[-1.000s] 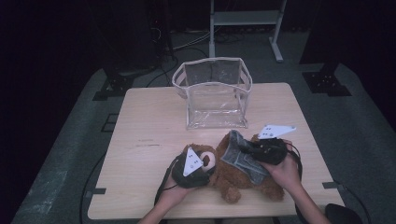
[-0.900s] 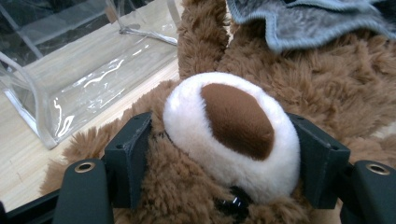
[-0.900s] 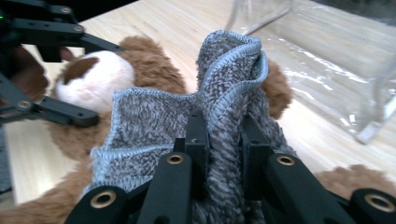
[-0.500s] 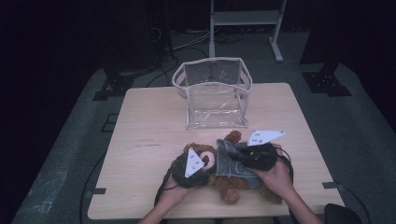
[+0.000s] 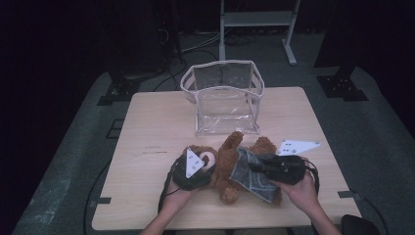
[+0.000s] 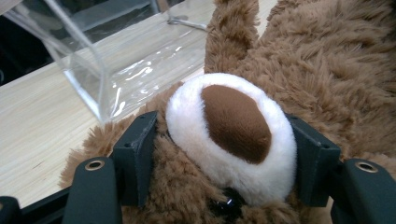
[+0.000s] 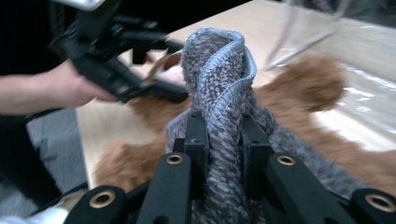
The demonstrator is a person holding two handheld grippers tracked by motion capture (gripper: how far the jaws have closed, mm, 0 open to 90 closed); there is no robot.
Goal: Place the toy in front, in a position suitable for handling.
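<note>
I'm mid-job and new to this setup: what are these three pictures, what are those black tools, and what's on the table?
A person sits at a light wooden table with a hand-held two-jaw tool in each hand; there is no robot arm. The wide picture comes from a fixed camera above the table. The other two come from cameras riding on each tool, looking along its black jaws.

On the table lie a brown plush teddy bear and, behind it, an upright clear plastic pouch with its top open.

The left gripper has its jaws around the bear's white muzzle; they have just been closing. The right gripper is shut on a fold of grey knitted cloth that lies over the bear's body.
</note>
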